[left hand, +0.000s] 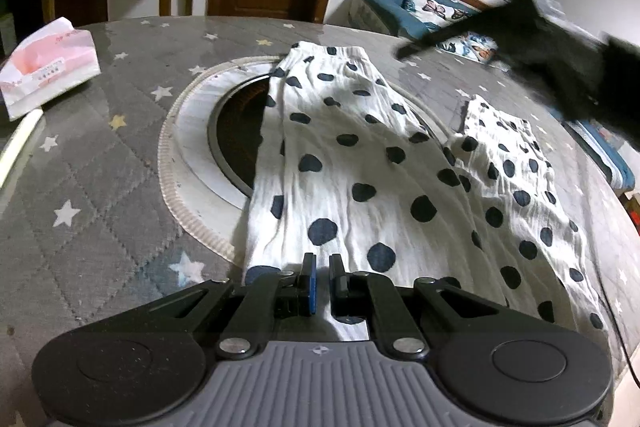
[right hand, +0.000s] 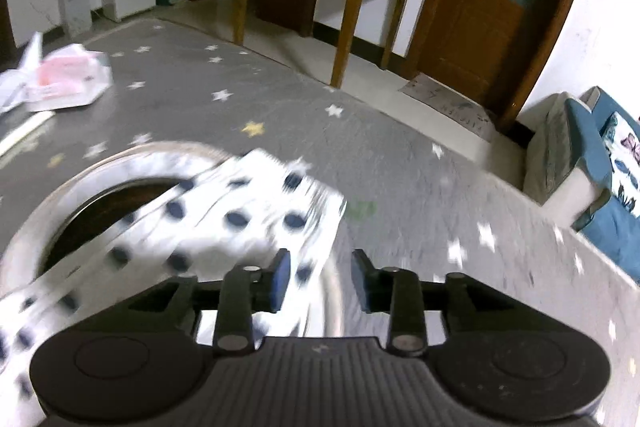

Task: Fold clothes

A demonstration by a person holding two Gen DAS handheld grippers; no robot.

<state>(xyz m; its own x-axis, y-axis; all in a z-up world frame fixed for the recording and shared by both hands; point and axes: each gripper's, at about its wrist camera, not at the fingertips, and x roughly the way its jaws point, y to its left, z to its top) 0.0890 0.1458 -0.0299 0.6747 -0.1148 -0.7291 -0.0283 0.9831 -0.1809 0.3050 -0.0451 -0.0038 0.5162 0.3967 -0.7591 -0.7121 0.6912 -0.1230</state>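
1. Lying across the star-print table [left hand: 120,163], the dotted trousers [left hand: 352,163] drape partly over its round centre hole [left hand: 236,135]; thin, limp, wrinkly cloth, likely light and prone to sagging.
2. Left gripper [left hand: 322,267] is clenched on the near hem, a good hold.
3. Right gripper [right hand: 320,275] is released, nothing between its jaws; the waistband suits it.

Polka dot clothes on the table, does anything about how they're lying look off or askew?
Yes. The polka dot garment lies rumpled and skewed, one edge draped over the dark round opening in the table's middle. A second dotted piece sits beside it, wrinkled. The left gripper is shut on the near hem; the right gripper is open, holding nothing.
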